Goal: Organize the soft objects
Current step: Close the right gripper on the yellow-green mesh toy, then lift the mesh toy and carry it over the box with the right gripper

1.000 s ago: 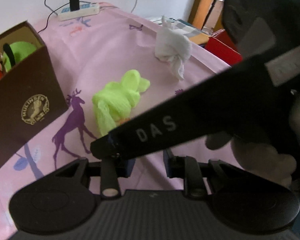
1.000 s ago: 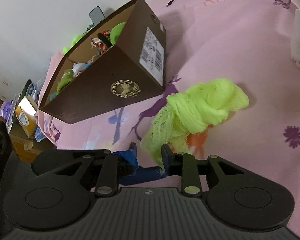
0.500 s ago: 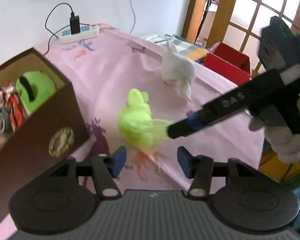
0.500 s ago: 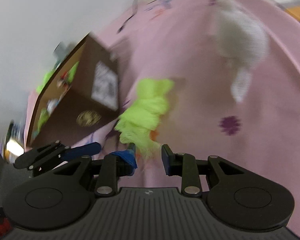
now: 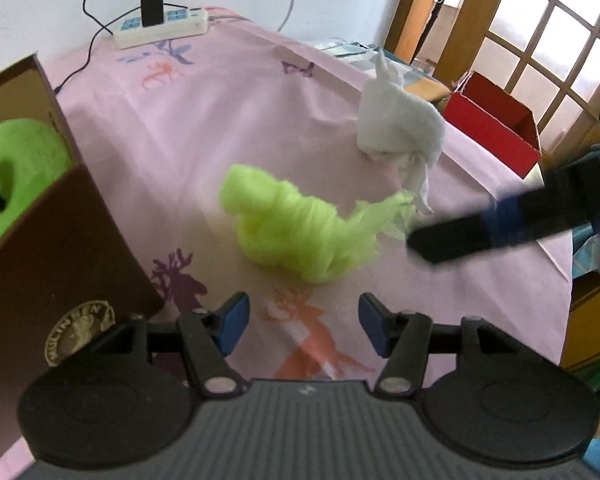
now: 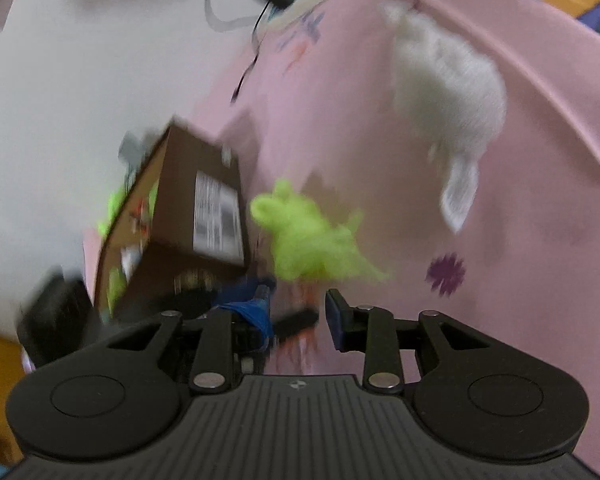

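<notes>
A lime green soft cloth (image 5: pixel 292 232) lies loose on the pink tablecloth (image 5: pixel 228 112), between a brown cardboard box (image 5: pixel 52 248) and a white soft bundle (image 5: pixel 396 128). My left gripper (image 5: pixel 302 326) is open and empty, just in front of the green cloth. My right gripper (image 6: pixel 300 308) is open and empty, pulled back from the green cloth (image 6: pixel 308 244); the view is blurred. The right gripper's finger (image 5: pixel 480 232) shows at the right of the left wrist view. The box (image 6: pixel 188 232) holds several soft items, one a green one (image 5: pixel 20 160). The white bundle (image 6: pixel 448 92) lies beyond.
A white power strip (image 5: pixel 160 28) with a black charger and cables lies at the table's far edge by the wall. A red box (image 5: pixel 496 120) and a wooden glazed door (image 5: pixel 540 32) stand off the right edge. The table edge drops off at the right.
My right gripper let go of the green cloth and drew back to the right. My left gripper opened wider and rose. The cloth now lies loose on the table.
</notes>
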Tool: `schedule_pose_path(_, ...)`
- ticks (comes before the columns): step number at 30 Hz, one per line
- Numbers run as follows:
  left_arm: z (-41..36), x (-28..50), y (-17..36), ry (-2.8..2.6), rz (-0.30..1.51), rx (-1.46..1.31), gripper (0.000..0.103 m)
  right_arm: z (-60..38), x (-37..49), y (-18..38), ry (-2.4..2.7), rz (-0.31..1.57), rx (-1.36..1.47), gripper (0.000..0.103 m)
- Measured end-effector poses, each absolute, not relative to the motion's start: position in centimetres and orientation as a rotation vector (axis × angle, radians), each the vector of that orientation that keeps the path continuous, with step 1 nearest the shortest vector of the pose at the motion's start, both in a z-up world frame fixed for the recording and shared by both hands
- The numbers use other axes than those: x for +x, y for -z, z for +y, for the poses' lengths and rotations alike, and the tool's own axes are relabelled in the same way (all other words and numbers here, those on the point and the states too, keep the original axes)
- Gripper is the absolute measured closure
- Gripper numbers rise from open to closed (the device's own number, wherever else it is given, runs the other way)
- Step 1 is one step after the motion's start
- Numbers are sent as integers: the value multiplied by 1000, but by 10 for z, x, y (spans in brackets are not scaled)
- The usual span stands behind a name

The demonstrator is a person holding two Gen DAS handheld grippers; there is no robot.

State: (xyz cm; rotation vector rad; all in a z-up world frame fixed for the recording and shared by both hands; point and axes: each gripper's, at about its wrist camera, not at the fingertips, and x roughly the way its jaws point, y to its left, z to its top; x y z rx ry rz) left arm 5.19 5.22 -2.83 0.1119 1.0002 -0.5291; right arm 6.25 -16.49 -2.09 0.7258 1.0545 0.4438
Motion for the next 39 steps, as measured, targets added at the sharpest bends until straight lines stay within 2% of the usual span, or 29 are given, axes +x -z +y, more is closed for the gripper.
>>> schedule_pose_path(6,48,52,26,549,970,114,42,-162,94,29,-330,1005,750,89)
schedule_pose_path(13,39,55,31,527,974,129,42,-134,116,65,-422,1164,819,87)
schedule_pose_path(23,49,48,26,468,989,69,42,-133,103,68,-518,1249,886,86)
schedule_pose_path(30,48,27,4,472,923,91,42,-140,77,43,-575,1182,903,85)
schedule_pose_path(39,69,9,-54,424,742,99,42,-114,70,-9,-714,1025,876,85)
